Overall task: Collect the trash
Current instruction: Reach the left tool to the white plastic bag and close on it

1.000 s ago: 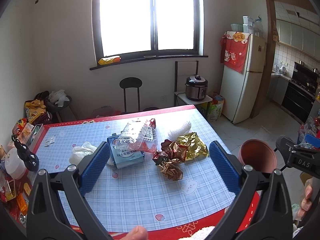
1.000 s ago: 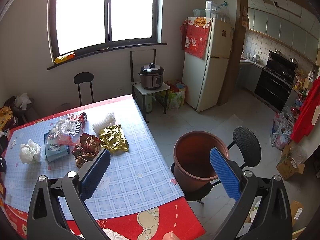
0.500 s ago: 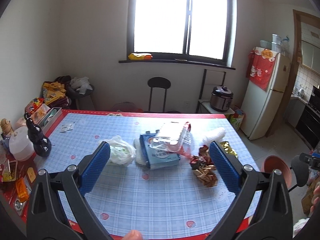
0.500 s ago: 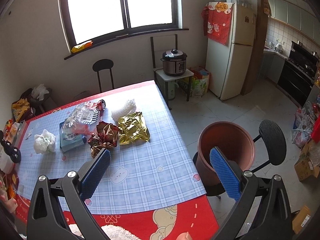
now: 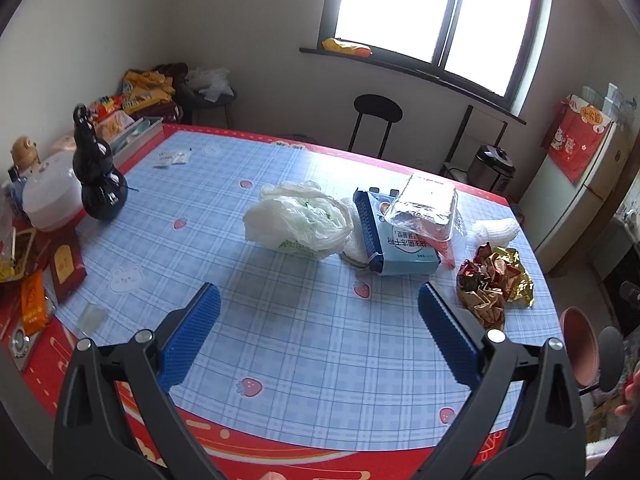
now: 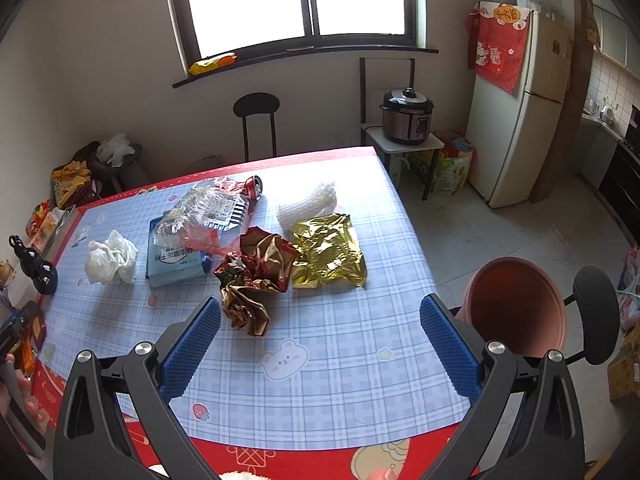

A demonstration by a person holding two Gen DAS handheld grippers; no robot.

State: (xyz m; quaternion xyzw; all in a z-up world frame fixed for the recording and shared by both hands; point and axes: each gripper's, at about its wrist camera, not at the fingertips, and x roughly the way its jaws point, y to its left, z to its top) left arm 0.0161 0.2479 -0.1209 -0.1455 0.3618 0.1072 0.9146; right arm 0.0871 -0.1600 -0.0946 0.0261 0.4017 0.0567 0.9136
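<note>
gold foil pouch lies flat, long axis toward the window.

Bright kitchen-dining room, daylight pouring through one large window.

The dark-framed window sits in a plain white wall, glare washing out its panes. Under its sill stands a black round-backed chair; to the right of the window a small white side table carries a pressure cooker. Further right of the window is a cream fridge with a red cloth draped over its front. Pale tiled floor spreads below the fridge. In front of the window, a blue checked cloth covers the counter.
</note>
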